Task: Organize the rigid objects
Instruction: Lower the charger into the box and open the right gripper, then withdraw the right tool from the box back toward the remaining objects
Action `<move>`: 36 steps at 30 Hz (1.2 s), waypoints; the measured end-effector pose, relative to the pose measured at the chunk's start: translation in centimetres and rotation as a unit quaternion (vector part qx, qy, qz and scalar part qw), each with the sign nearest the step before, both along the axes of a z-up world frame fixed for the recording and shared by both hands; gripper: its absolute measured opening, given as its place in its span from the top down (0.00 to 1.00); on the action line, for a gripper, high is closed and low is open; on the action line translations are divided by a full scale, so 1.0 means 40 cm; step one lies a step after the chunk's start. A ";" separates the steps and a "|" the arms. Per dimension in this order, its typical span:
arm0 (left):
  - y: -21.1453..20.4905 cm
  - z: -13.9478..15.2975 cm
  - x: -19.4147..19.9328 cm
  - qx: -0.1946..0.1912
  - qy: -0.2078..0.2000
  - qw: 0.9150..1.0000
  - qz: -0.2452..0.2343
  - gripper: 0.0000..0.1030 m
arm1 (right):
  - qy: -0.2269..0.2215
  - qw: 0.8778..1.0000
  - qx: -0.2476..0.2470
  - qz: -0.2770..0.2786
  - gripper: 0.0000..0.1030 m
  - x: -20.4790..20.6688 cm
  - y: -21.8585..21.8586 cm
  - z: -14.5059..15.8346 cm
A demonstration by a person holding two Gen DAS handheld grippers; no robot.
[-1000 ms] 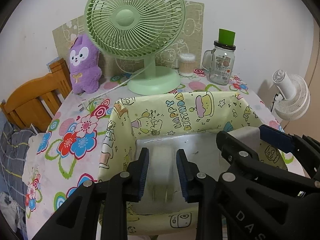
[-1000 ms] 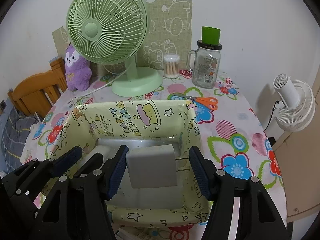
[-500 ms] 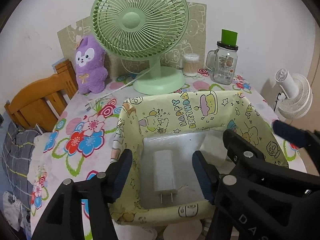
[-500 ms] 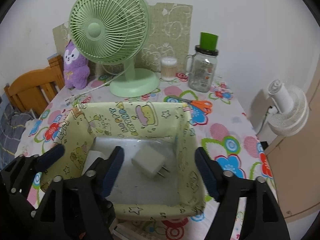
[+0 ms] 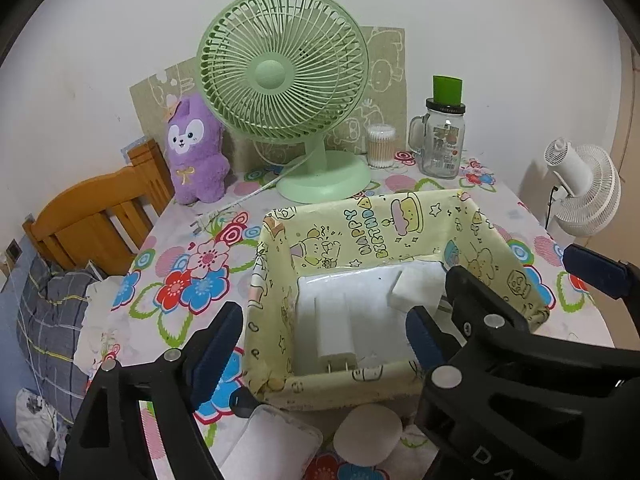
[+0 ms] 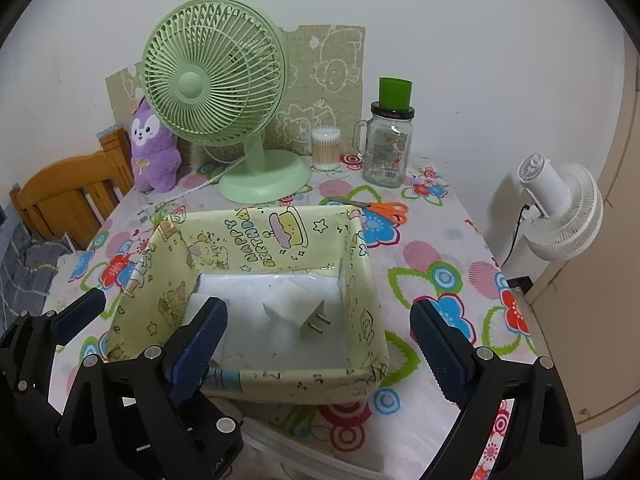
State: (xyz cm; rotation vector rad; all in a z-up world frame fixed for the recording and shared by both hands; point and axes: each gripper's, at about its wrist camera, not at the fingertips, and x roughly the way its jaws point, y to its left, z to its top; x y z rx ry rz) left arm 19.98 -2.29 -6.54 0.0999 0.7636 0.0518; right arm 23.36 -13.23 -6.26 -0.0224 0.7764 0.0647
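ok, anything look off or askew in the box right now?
Slightly. In the yellow box, the square charger lies at an angle to the walls, prongs toward the right wall. The slim charger lies straight, prongs toward the near wall. Nothing looks spilled or damaged. Both grippers' jaws are open and empty.

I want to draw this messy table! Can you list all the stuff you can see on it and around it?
box: 1, yellow cartoon print, table middle
chargers: 2, white, inside box
desk fan: 1, green, behind box
plush: 1, purple, left of fan
jar: 1, glass, green top, back right
cotton swabs: 1 tub, beside jar
scissors: 1, orange, behind box
white fan: 1, off table, right
chair: 1, wooden, left
left tongs: open
right tongs: open
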 end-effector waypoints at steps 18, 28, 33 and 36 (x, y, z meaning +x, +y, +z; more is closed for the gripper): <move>-0.023 0.036 -0.108 0.003 -0.011 1.000 -0.013 0.17 | -0.011 1.000 -0.012 0.007 0.08 -0.110 -0.016 0.044; -0.035 0.046 -0.170 0.001 -0.015 1.000 -0.015 0.16 | -0.027 0.999 -0.022 0.015 0.08 -0.179 -0.025 0.062; -0.043 0.042 -0.195 0.004 -0.014 1.000 -0.015 0.15 | -0.028 0.999 -0.023 0.019 0.08 -0.207 -0.033 0.056; -0.050 0.039 -0.209 0.006 -0.015 1.000 -0.016 0.15 | -0.029 0.999 -0.023 0.021 0.08 -0.219 -0.037 0.056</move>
